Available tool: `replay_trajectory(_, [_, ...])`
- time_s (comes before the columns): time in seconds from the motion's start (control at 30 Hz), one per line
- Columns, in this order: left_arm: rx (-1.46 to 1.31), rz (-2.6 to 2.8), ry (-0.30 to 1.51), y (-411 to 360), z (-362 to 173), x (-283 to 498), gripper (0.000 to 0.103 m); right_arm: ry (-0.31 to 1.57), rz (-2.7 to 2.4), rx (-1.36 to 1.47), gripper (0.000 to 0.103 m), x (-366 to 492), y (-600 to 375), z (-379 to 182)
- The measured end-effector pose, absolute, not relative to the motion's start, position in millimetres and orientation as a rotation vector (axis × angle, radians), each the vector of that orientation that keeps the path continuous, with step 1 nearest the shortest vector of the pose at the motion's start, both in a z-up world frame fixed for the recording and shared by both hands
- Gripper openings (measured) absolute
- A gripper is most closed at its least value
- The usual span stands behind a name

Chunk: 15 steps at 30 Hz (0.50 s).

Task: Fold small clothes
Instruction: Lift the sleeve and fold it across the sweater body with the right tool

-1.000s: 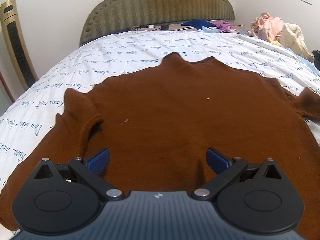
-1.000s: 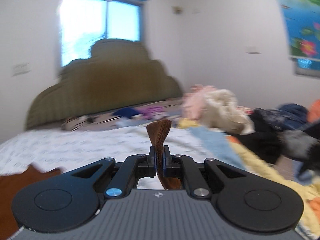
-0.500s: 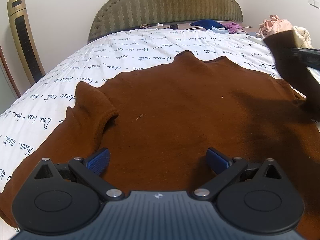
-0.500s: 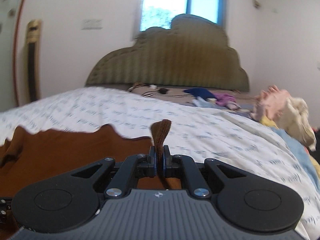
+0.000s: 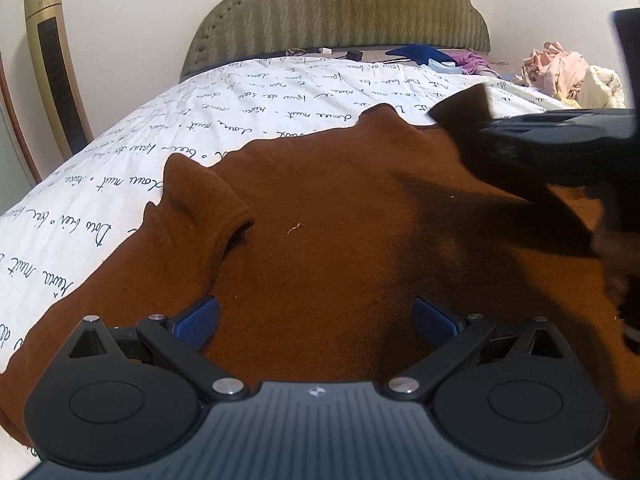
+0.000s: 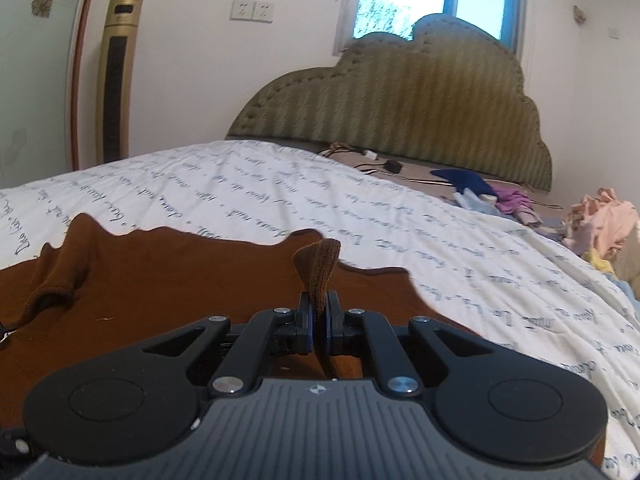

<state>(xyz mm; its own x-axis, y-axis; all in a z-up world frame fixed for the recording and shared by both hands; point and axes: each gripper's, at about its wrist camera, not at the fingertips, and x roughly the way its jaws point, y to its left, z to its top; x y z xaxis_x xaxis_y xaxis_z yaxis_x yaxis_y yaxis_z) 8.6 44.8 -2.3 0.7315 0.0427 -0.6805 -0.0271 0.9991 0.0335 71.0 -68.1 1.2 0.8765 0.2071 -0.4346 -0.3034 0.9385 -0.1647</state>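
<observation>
Across the bed's script-printed white quilt (image 5: 248,92) lies the brown sweater (image 5: 340,216), spread flat, its long axis running from the hem at 6 o'clock in the left wrist view to the collar at 12 o'clock, pointing at the headboard (image 5: 340,12). Its left sleeve (image 5: 200,208) is already folded inward at 9 o'clock. The change is on the other side: a second ago the right sleeve lay out at 3 o'clock, and since then the right gripper (image 6: 319,322) has lifted it and swung in over the body, now casting a shadow there. I judge the second sleeve fold is about halfway, with laying down and release still to come. That gripper is clamped on the sleeve cuff (image 6: 318,268), which stands up between its fingers. The left gripper (image 5: 316,320) hovers low over the hem with fingers spread wide, holding nothing.
</observation>
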Motion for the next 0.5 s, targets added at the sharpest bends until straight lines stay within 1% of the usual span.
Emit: replay_trajectory(0.5, [0.0,0.072,0.746,63.5,-0.5,-1.7,0.103,0.452,0.38,-0.269,0.011,94.1,-0.6,-4.3])
